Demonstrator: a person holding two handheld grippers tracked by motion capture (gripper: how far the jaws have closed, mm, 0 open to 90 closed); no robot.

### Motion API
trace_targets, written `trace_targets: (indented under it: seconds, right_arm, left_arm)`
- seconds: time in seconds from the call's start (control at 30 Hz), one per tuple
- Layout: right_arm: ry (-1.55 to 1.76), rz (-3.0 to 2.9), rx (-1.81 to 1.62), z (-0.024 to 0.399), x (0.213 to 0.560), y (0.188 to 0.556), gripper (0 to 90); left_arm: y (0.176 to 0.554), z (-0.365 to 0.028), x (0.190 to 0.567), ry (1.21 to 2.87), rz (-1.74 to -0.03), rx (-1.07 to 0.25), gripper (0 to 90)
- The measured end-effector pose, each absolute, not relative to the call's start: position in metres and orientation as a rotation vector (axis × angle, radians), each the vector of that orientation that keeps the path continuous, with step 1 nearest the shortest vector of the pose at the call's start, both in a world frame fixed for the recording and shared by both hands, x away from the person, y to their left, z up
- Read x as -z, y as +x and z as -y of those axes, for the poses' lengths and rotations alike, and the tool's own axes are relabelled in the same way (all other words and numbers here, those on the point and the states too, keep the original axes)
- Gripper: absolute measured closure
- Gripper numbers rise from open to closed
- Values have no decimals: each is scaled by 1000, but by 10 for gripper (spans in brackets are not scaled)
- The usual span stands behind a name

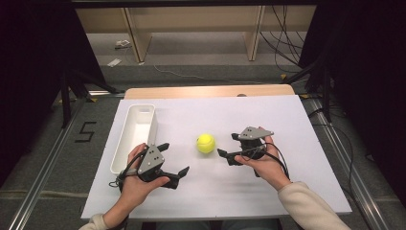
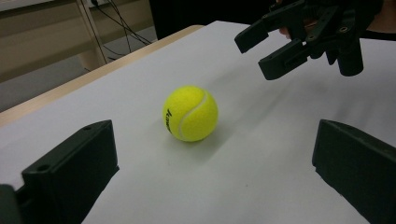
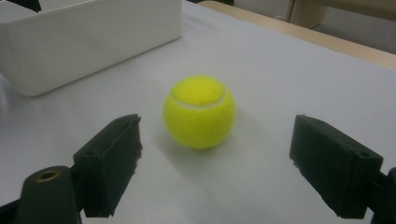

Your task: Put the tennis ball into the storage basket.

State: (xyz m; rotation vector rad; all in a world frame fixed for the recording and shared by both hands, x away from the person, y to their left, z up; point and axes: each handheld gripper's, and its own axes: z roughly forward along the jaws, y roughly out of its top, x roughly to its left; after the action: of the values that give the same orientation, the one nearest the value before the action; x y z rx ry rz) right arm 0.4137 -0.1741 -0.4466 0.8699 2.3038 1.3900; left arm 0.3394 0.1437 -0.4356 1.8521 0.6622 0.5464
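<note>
I see the fuzzy yellow tennis ball (image 1: 205,143) resting on the white table (image 1: 287,124), between my left hand-held gripper (image 1: 174,159) and right hand-held gripper (image 1: 229,145), both released with jaws spread, neither touching it.

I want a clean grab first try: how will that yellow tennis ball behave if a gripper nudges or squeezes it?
The tennis ball is round and sits free on the flat white board, so a nudge would probably roll it. Its fuzzy felt likely grips well. It looks light and probably gives slightly when squeezed; the right gripper, open around it, seems wide enough.
</note>
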Motion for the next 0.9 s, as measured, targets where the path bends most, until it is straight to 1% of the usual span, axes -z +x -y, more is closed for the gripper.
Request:
trace_targets:
  seconds: [0.9]
  right_arm:
    - [846,-2334,-1386,151,450,422,171]
  left_arm:
    - [339,-144,435,1851,-658,-542,0]
